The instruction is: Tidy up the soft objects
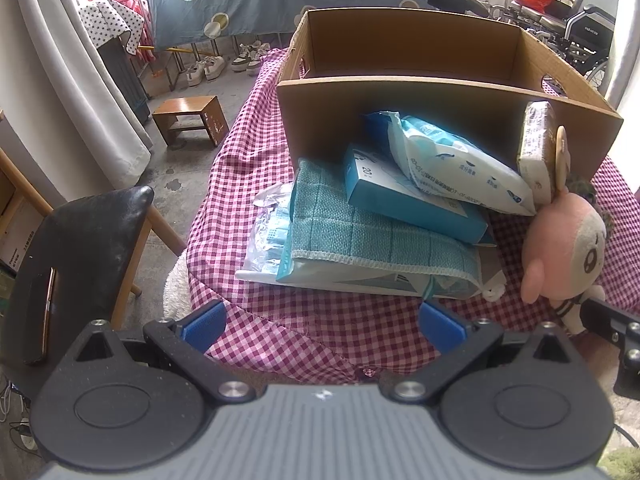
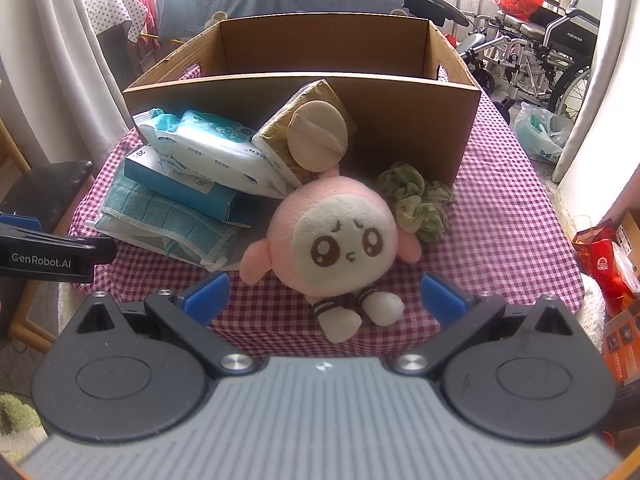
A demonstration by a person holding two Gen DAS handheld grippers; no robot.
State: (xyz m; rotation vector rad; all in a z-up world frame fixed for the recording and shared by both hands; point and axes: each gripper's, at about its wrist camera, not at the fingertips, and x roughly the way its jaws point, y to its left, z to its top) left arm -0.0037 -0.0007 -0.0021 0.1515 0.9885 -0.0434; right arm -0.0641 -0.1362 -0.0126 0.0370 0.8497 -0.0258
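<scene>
A pink plush doll (image 2: 336, 244) lies face up on the checked tablecloth (image 2: 500, 240), just ahead of my open right gripper (image 2: 324, 300), whose blue pads (image 2: 206, 296) flank its white feet without touching. Behind it lean a tan pouch with a round puff (image 2: 316, 136), a white wipes pack (image 2: 216, 152), a blue box (image 2: 180, 188) and a teal cloth (image 2: 168, 216). A green scrunchie (image 2: 420, 204) lies to the doll's right. My left gripper (image 1: 322, 326) hovers open before the teal cloth (image 1: 360, 236) pile; the doll (image 1: 564, 240) sits to its right. The open cardboard box (image 1: 420, 44) stands behind.
A black chair (image 1: 80, 248) and a wooden stool (image 1: 188, 118) stand left of the table. A wheelchair (image 2: 540, 52) and plastic bags are at the back right. Red packages (image 2: 604, 260) sit on the right floor. The tablecloth's near edge drops off just ahead of both grippers.
</scene>
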